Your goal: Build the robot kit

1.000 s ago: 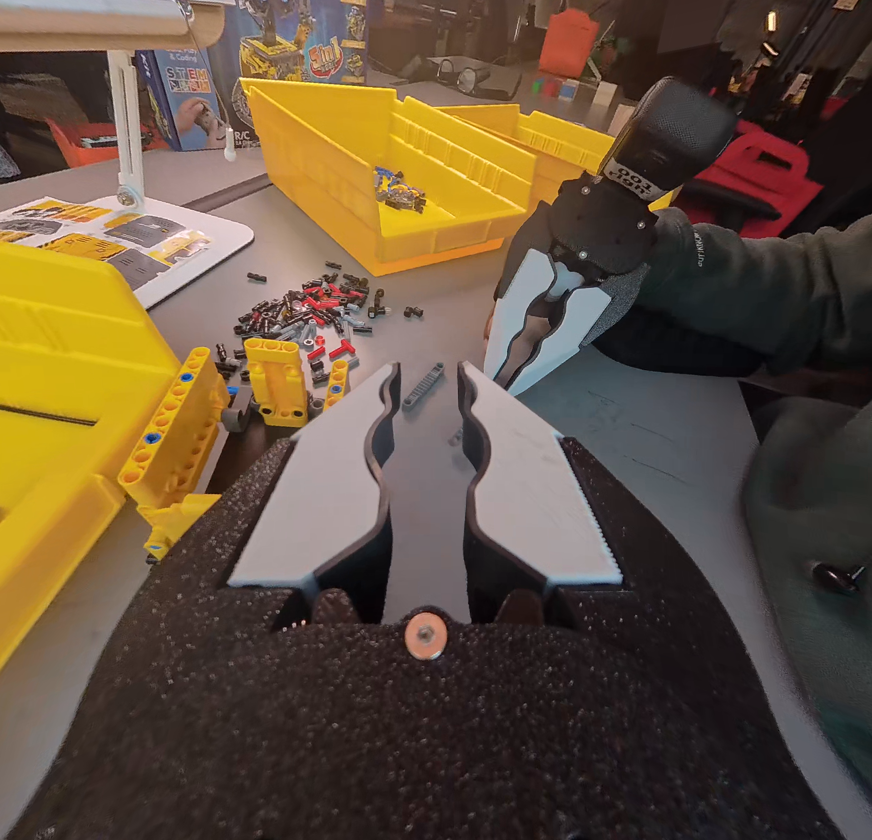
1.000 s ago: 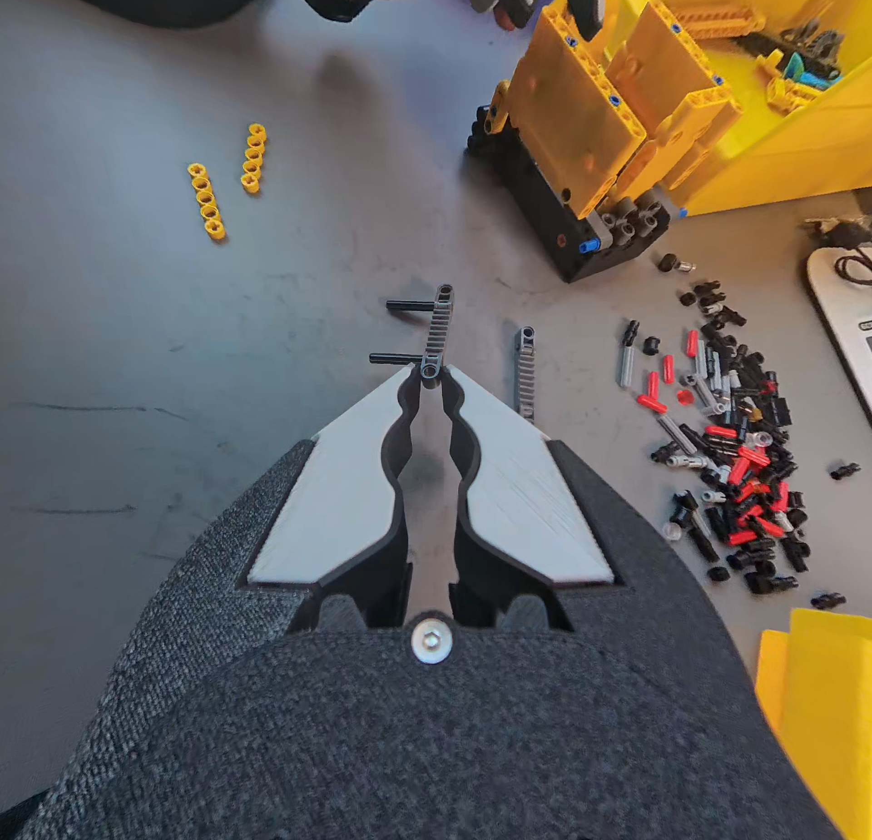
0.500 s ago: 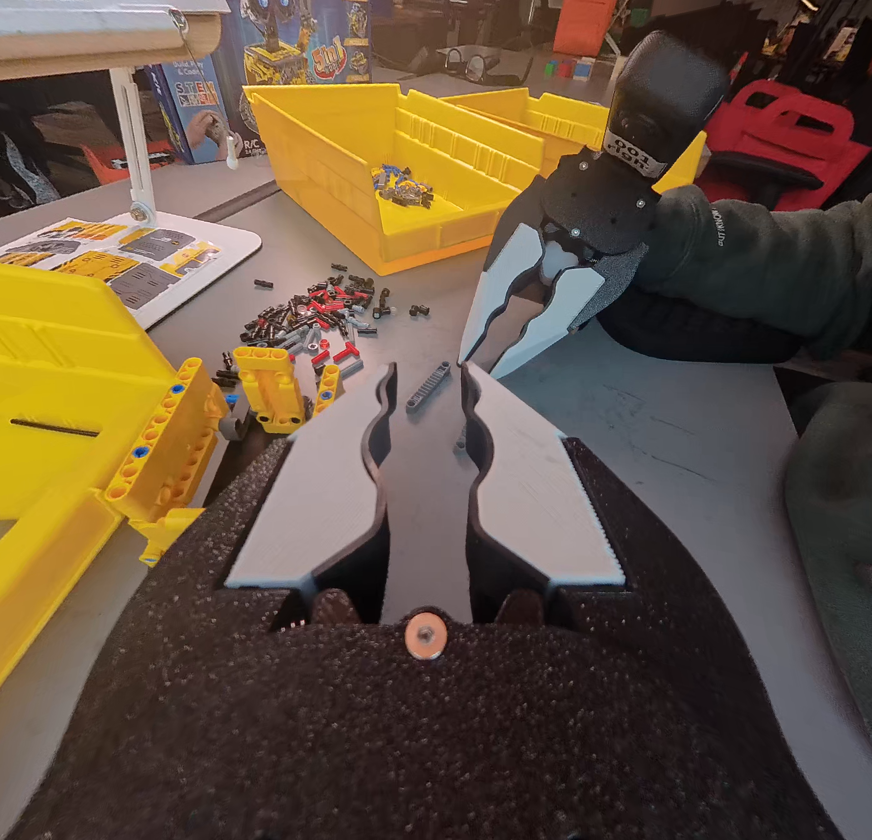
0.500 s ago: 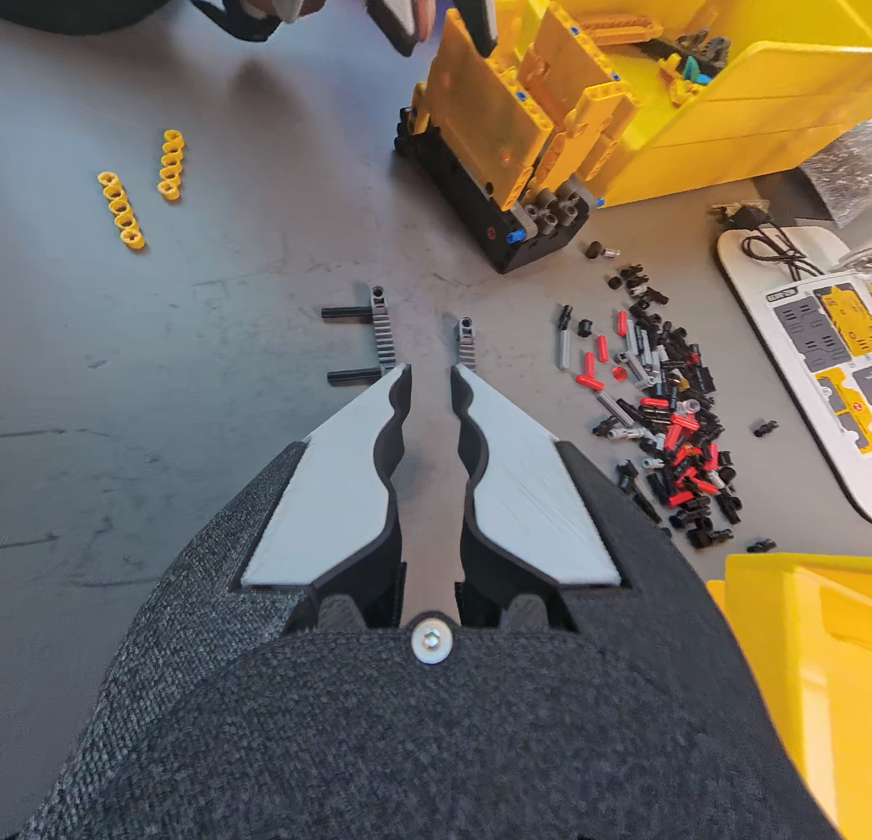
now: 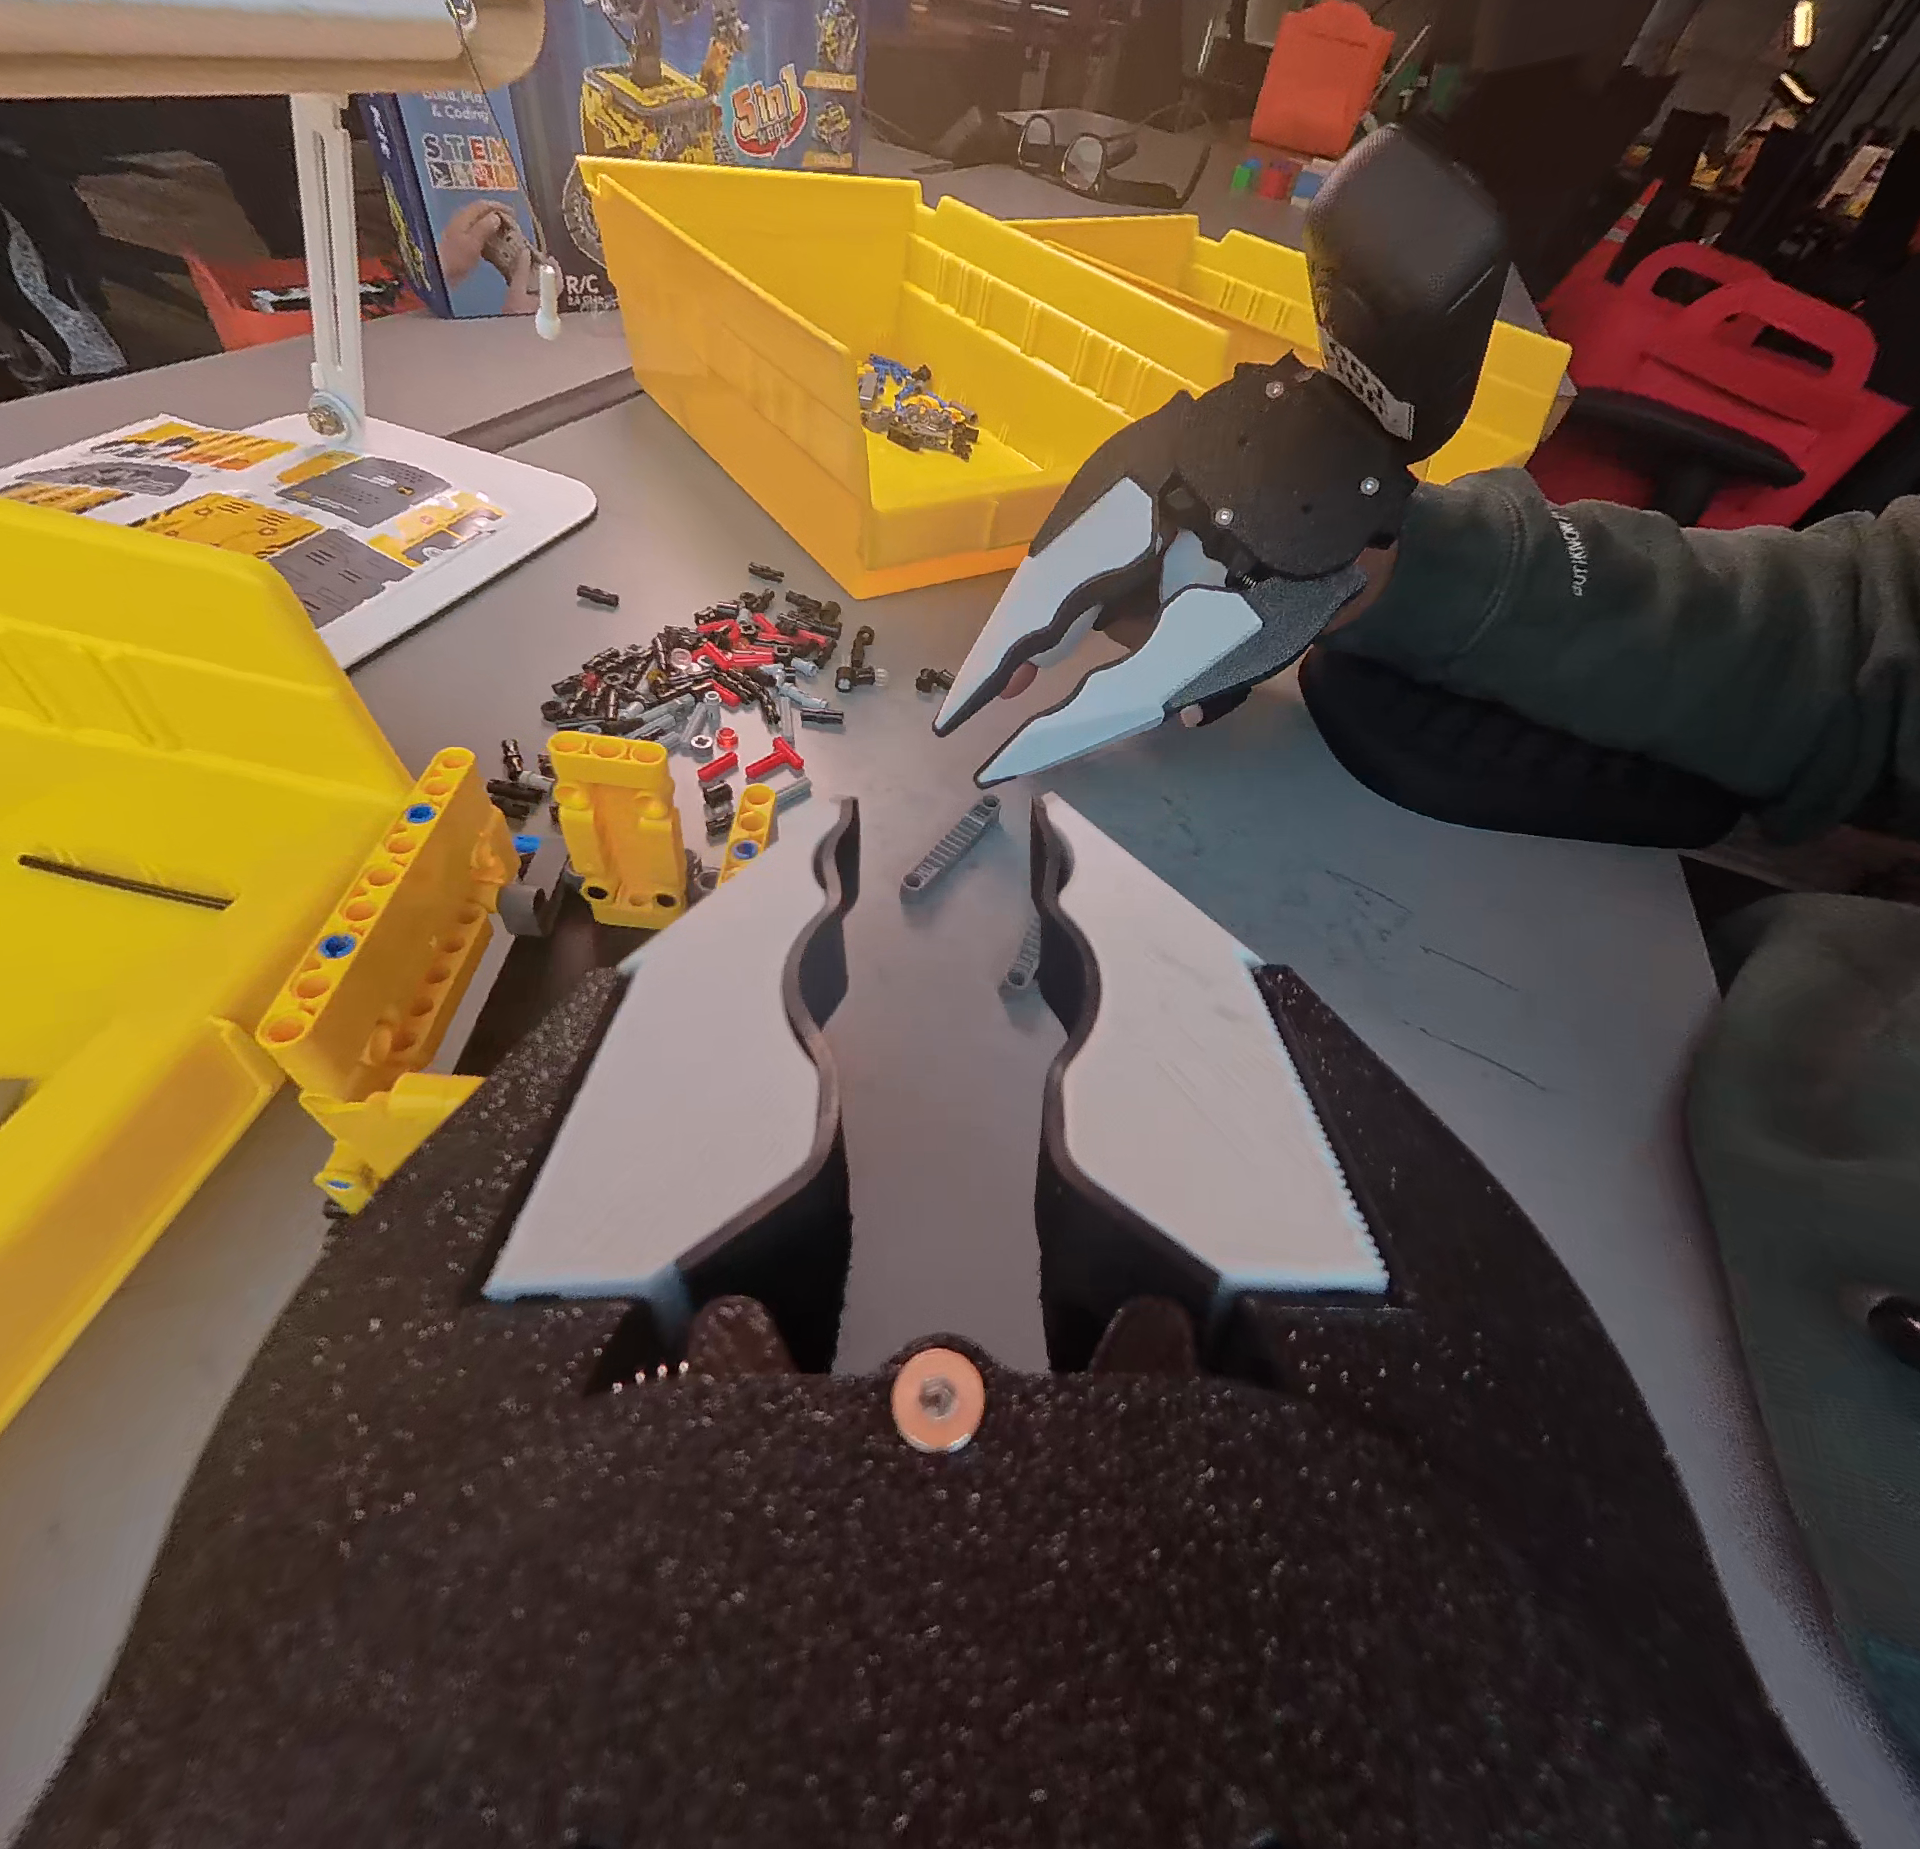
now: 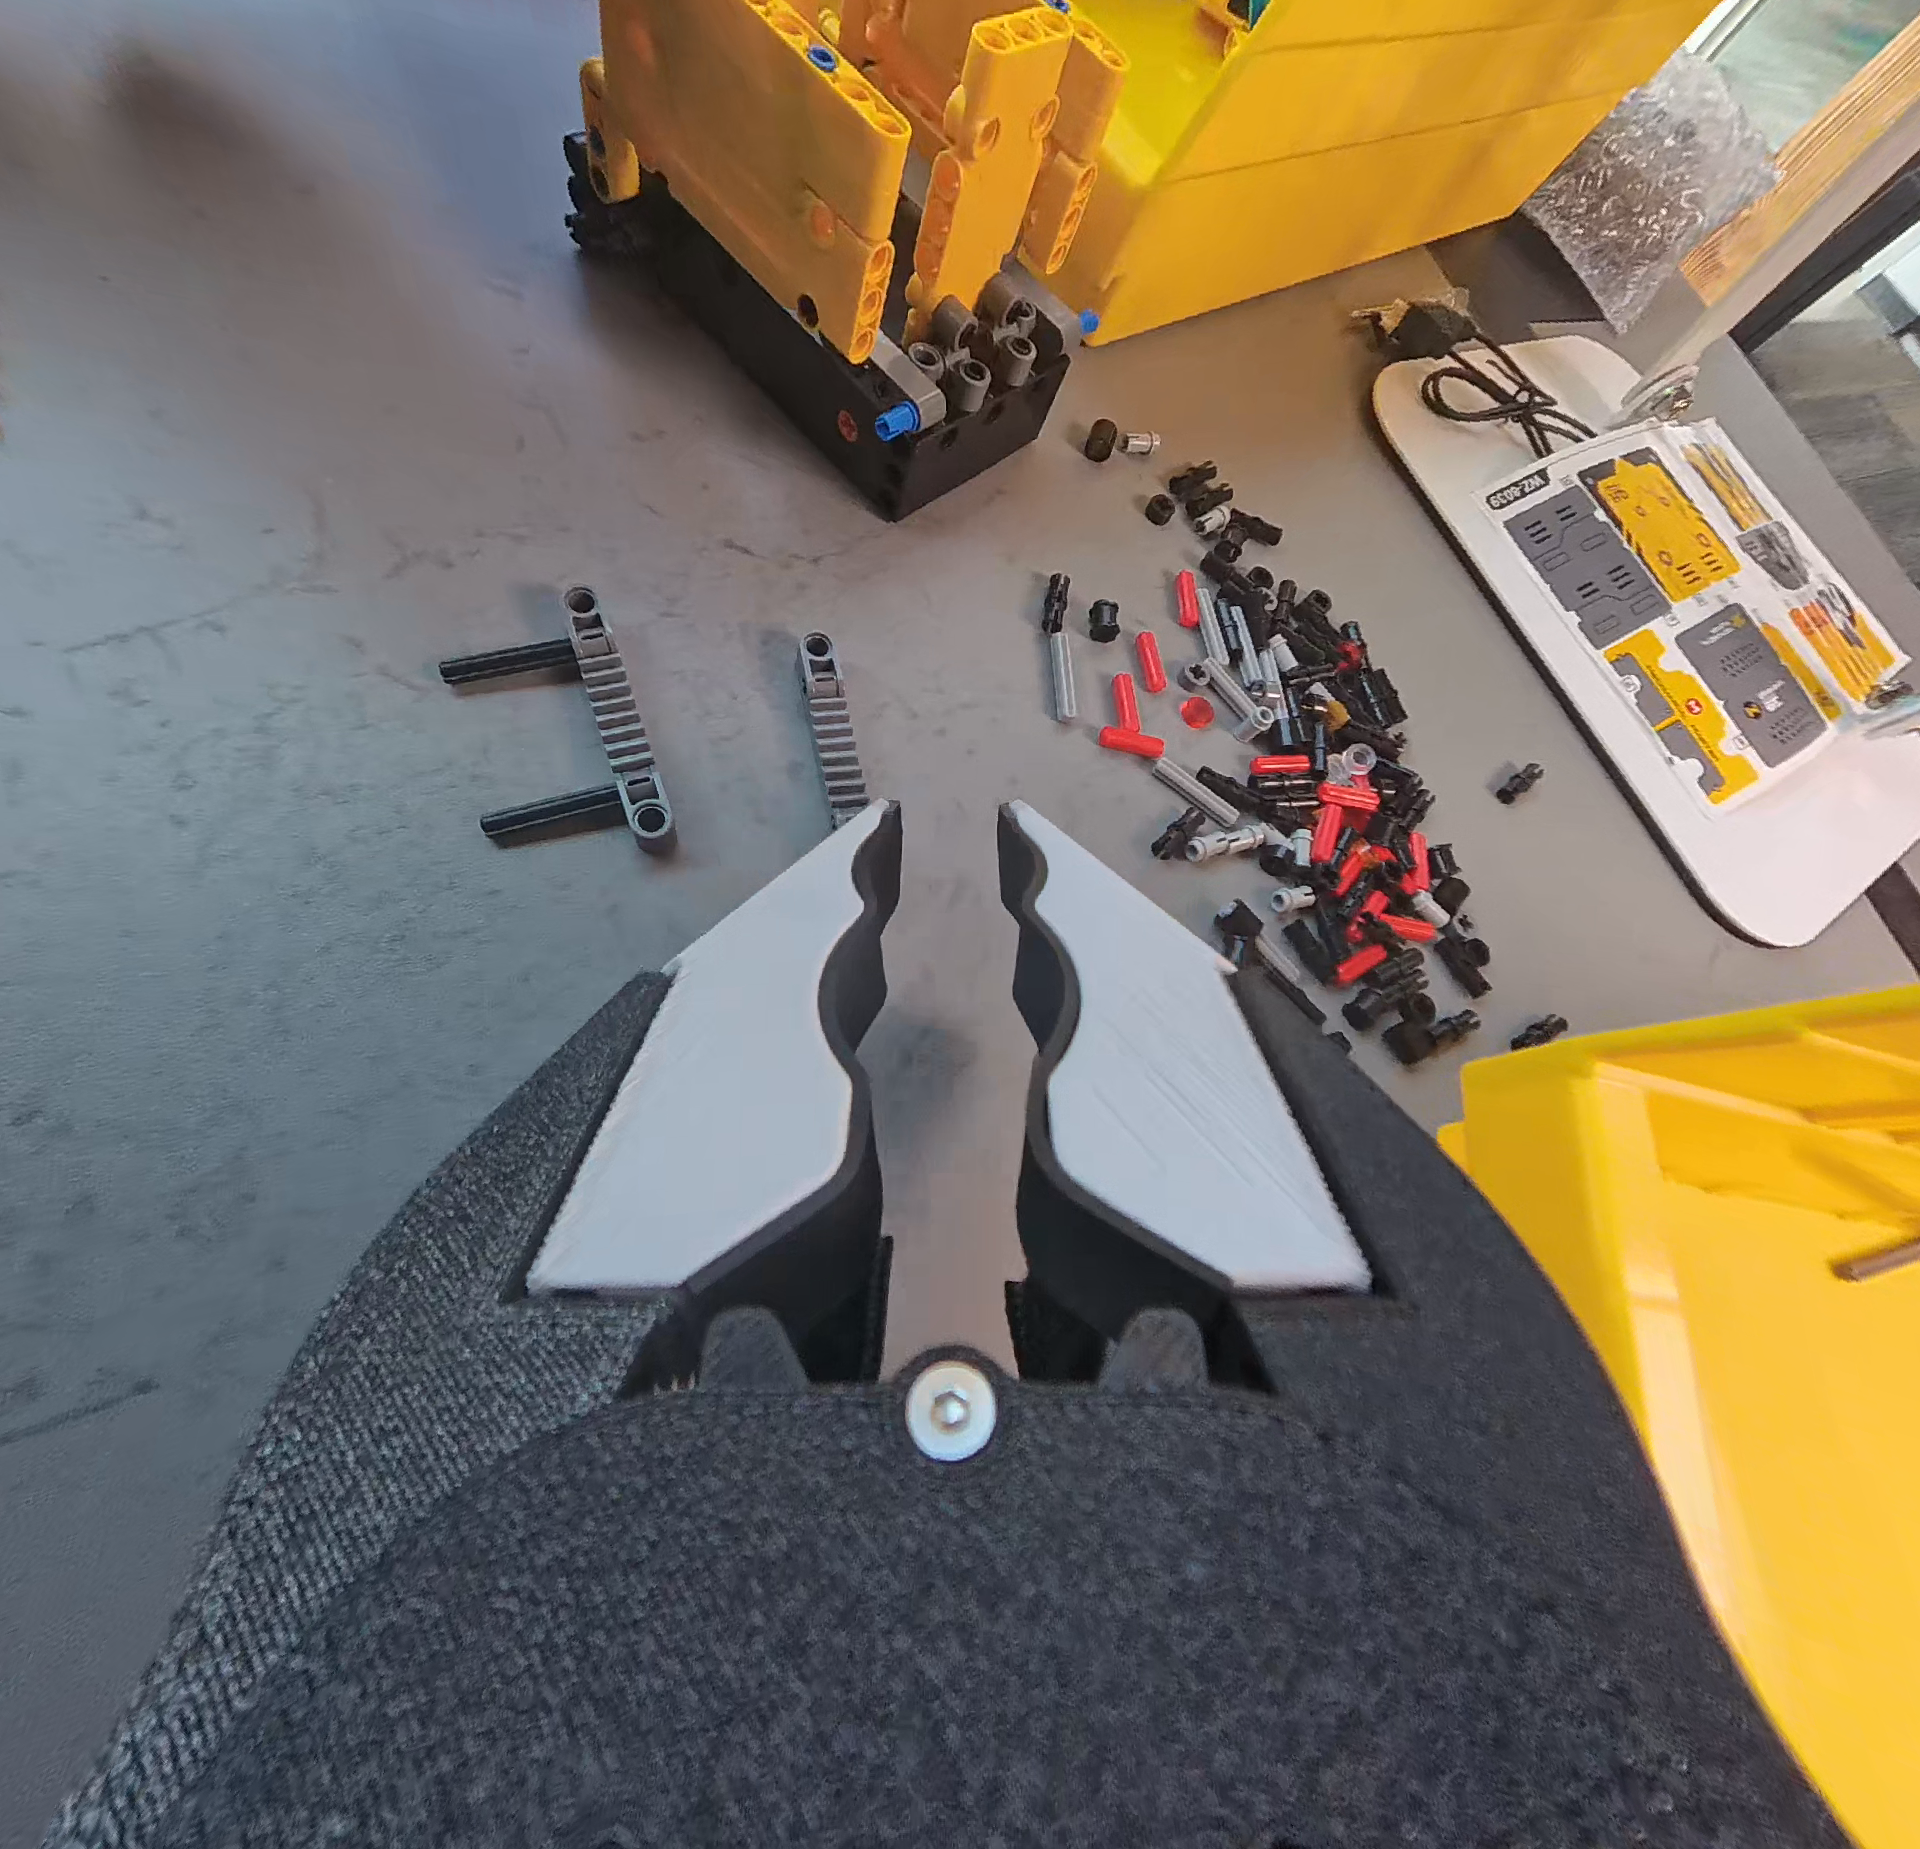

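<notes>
Right wrist view, left to right: grey rack with two black pins [image 6: 603,724] lies flat on bare table [image 6: 260,968]; right gripper [image 6: 948,812] empty, jaws part open, left fingertip over loose rack [image 6: 831,724]; small-parts pile [image 6: 1309,781] right. Left gripper [image 5: 945,812] low, empty, part open.

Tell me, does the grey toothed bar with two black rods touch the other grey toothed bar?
Apart. The right wrist view shows bare table between the bar with rods and the plain bar.
</notes>
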{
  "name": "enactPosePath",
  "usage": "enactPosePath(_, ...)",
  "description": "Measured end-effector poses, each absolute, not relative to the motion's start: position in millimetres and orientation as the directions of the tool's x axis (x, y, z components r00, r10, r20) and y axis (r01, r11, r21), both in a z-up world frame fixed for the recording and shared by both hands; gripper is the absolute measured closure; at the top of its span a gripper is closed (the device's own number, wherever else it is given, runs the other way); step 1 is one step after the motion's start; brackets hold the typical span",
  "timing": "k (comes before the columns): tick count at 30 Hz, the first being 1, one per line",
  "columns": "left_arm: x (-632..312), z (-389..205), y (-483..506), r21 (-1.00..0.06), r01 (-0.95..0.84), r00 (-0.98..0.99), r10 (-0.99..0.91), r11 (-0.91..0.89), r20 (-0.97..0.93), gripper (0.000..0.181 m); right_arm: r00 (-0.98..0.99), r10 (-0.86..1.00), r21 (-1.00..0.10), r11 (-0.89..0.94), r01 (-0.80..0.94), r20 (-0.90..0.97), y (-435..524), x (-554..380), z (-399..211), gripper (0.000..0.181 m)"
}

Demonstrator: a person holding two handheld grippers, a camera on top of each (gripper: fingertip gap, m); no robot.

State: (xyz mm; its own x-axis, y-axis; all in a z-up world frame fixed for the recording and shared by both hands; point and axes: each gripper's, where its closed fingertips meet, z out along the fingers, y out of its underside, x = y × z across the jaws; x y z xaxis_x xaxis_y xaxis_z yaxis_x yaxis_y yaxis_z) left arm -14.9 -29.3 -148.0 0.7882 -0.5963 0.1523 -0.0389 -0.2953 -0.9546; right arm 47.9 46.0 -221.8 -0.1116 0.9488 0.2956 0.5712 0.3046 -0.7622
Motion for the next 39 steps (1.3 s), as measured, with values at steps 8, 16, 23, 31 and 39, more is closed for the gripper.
enactPosePath(8,-13,-146,-34,-0.955,-0.087,0.768,-0.629,-0.282,0.116,0.146,-0.108,0.959,-0.751,0.272,0.601,0.261,47,50,-228,0.162)
enactPosePath(16,-3,-172,-35,-0.917,-0.170,0.759,-0.642,-0.360,0.111,0.147,-0.116,0.969,-0.759,0.244,0.604,0.218,46,50,-229,0.162)
enactPosePath(23,5,-193,-37,-0.875,-0.237,0.748,-0.654,-0.421,0.113,0.147,-0.121,0.973,-0.759,0.231,0.609,0.199,45,50,-229,0.162)
enactPosePath(31,10,-212,-39,-0.834,-0.304,0.742,-0.664,-0.461,0.097,0.148,-0.145,0.975,-0.767,0.223,0.602,0.169,41,54,-225,0.162)
enactPosePath(39,17,-227,-36,-0.780,-0.420,0.727,-0.687,-0.464,0.016,0.154,-0.209,0.965,-0.731,0.259,0.631,0.161,33,50,-237,0.162)
